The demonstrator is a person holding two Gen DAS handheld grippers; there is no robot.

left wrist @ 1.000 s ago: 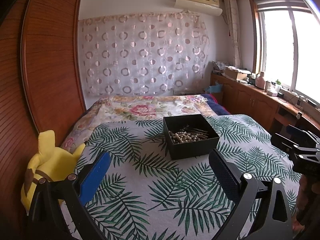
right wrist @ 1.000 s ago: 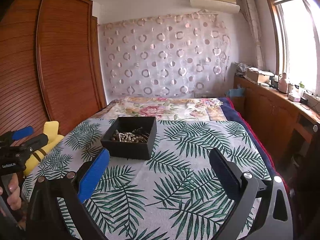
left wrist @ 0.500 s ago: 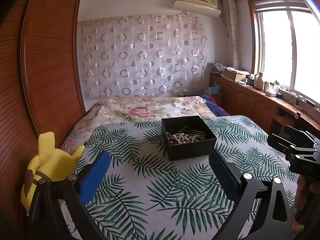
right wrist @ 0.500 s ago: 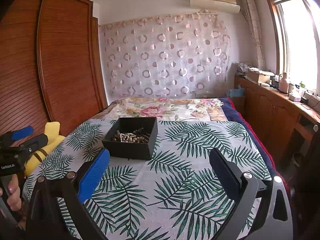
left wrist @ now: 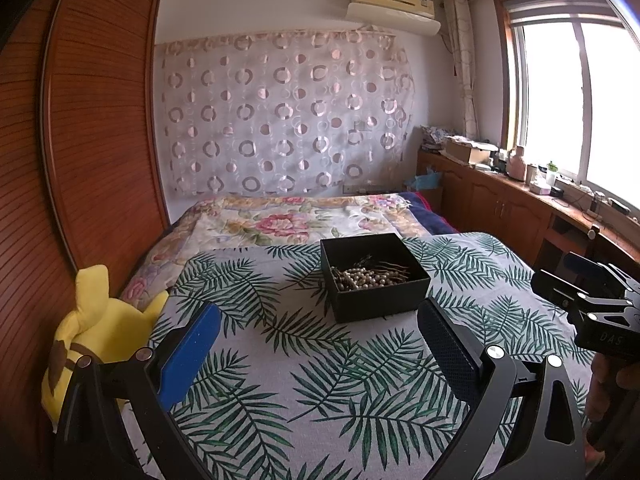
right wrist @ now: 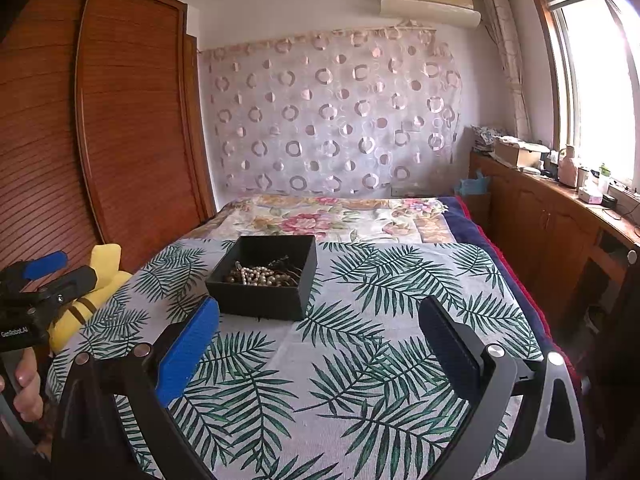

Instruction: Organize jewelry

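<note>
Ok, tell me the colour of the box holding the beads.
Black box, clearest in the right wrist view.

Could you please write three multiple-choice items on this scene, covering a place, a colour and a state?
1. Where is the box?
A. on the leaf-print cover
B. on the windowsill
C. on the floor

2. What colour is the plush toy?
A. red
B. yellow
C. green

3. How is the left gripper?
A. shut on beads
B. shut, empty
C. open, empty

Key: 1 A, the box stands on the cover; 2 B, the toy at the bed's left edge is yellow; 3 C, its fingers stand wide apart with only cover between them.
</note>
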